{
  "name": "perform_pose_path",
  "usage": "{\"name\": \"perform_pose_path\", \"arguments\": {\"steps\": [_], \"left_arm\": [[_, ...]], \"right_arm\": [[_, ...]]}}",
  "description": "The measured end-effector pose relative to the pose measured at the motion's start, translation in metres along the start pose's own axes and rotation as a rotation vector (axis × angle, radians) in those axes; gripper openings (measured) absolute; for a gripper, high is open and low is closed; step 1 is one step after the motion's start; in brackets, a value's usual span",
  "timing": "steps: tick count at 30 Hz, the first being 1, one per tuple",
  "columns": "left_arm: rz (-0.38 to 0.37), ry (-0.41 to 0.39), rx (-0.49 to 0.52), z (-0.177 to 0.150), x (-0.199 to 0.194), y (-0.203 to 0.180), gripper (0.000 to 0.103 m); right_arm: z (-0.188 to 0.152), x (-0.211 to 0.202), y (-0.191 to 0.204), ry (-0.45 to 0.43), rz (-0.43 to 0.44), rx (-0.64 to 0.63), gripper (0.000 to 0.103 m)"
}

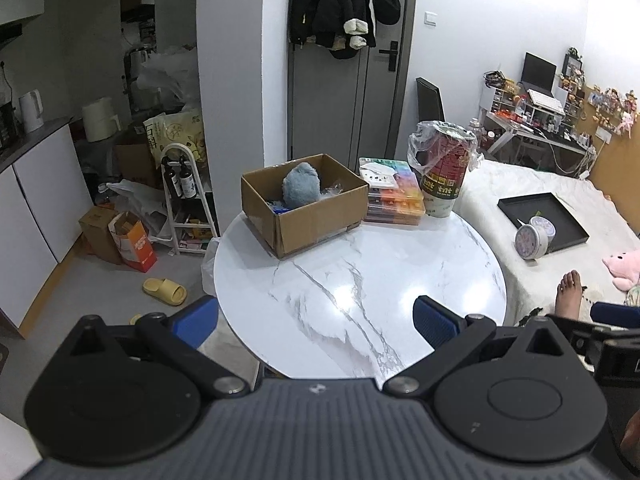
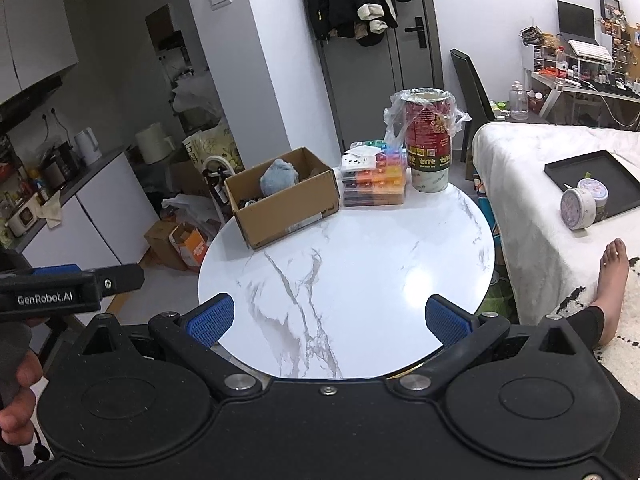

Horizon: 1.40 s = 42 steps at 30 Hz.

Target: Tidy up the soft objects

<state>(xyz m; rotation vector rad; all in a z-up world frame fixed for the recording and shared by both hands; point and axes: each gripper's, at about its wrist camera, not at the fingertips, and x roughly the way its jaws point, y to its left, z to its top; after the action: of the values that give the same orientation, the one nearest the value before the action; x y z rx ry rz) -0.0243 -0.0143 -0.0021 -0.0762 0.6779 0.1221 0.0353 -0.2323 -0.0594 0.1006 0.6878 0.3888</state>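
Note:
A fluffy grey-blue soft toy (image 1: 301, 184) (image 2: 279, 177) sits inside an open cardboard box (image 1: 316, 224) (image 2: 288, 216) at the far side of the round marble table (image 1: 360, 292) (image 2: 360, 272). A pink plush (image 1: 624, 266) lies on the bed at the right edge of the left wrist view. My left gripper (image 1: 316, 322) hangs open over the table's near edge, nothing between its blue pads. My right gripper (image 2: 328, 318) is open too, empty, above the near rim. The left gripper's body (image 2: 60, 286) shows at the left of the right wrist view.
Behind the box stand stacked colourful organiser cases (image 1: 394, 196) (image 2: 374, 182) and a tall paper tub lined with a plastic bag (image 1: 446, 168) (image 2: 428, 144). The bed (image 2: 532, 184) at the right holds a black tray (image 1: 544, 220) and a round tin (image 2: 578, 208). A person's bare foot (image 2: 612, 280) rests there.

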Motion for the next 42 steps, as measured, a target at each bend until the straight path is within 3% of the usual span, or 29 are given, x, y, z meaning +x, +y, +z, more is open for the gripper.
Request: {"name": "perform_pose_path", "arguments": {"steps": [42], "left_arm": [[-0.018, 0.024, -0.018, -0.0033, 0.0068, 0.0010, 0.103]], "right_arm": [[0.0070, -0.0041, 0.0031, -0.013, 0.008, -0.022, 0.103]]}}
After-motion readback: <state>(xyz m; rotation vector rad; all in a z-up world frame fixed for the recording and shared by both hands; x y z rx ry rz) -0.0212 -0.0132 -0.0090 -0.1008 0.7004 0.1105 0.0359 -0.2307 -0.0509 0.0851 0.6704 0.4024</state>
